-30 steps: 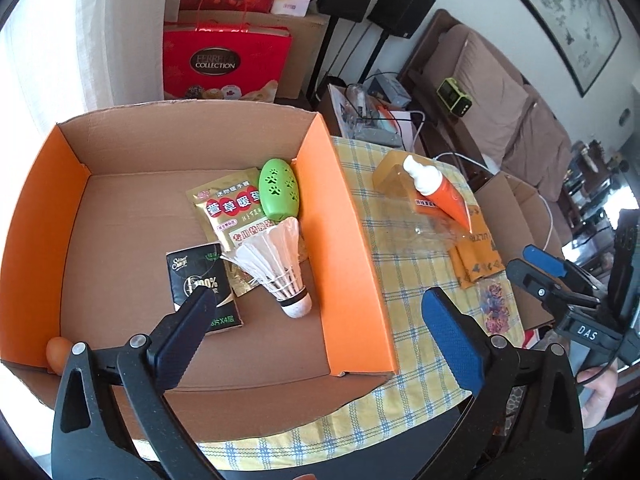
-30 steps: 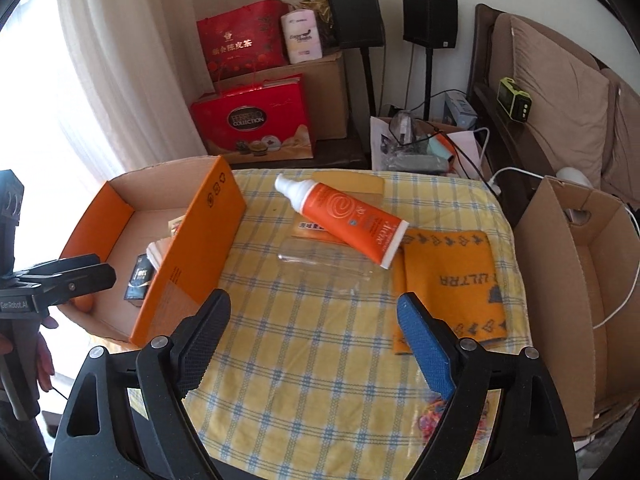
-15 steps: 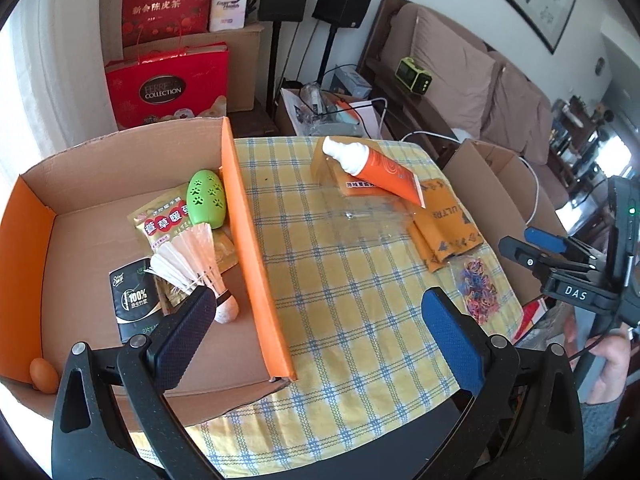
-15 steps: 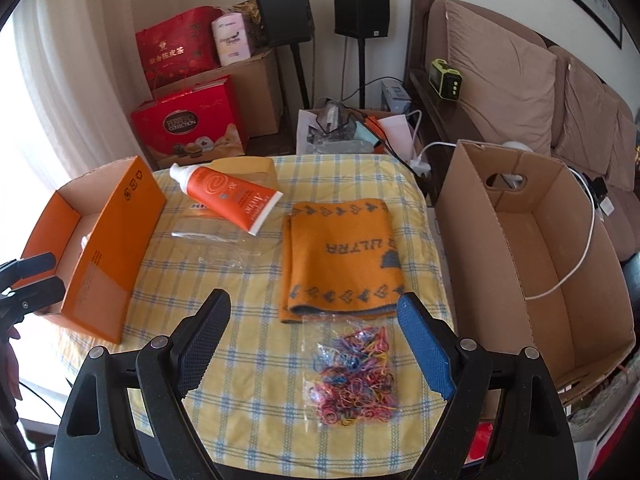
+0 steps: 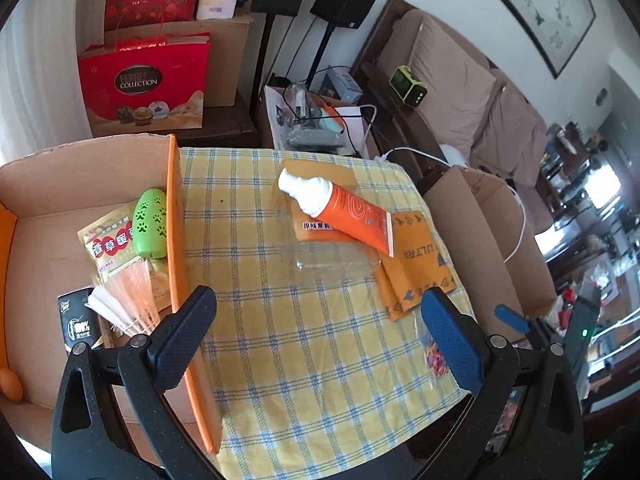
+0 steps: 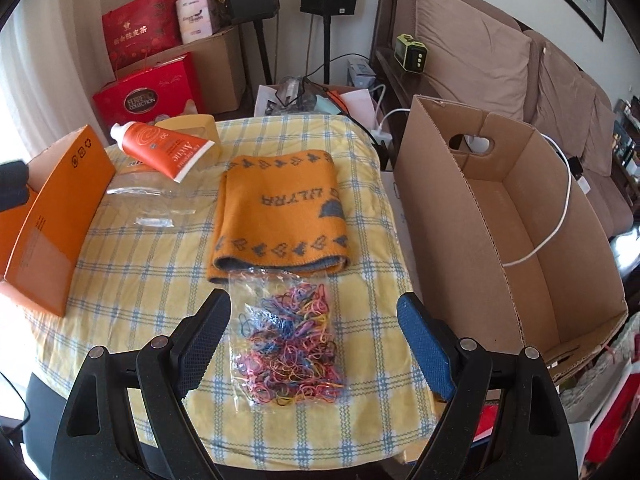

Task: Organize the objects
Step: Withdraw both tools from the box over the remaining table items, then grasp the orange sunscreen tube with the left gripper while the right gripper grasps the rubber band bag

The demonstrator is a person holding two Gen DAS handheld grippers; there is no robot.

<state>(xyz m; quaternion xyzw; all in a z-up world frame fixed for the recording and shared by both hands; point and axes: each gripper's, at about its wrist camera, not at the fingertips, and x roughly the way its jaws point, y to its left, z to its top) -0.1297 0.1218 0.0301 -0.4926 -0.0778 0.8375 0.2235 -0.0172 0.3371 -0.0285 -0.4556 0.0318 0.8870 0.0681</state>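
Both views have swung rightward since a second ago. The right claw (image 6: pixel 314 338) now hangs wide open and empty over the bag of rubber bands (image 6: pixel 290 342), which lies between its fingers on the worktop (image 6: pixel 168 264), just short of the folded orange blanket (image 6: pixel 280 212). The left claw (image 5: pixel 318 338) is equally spread, holding nothing; the orange sunscreen tube (image 5: pixel 344 212) lies ahead, the orange-lined box (image 5: pixel 176 240) to its left.

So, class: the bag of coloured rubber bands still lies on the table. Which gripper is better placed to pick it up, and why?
Right. The right gripper hangs open directly over the bag of rubber bands, which lies between its fingers. The left gripper, also open, sits near the orange box; the bag lies beyond its right finger.
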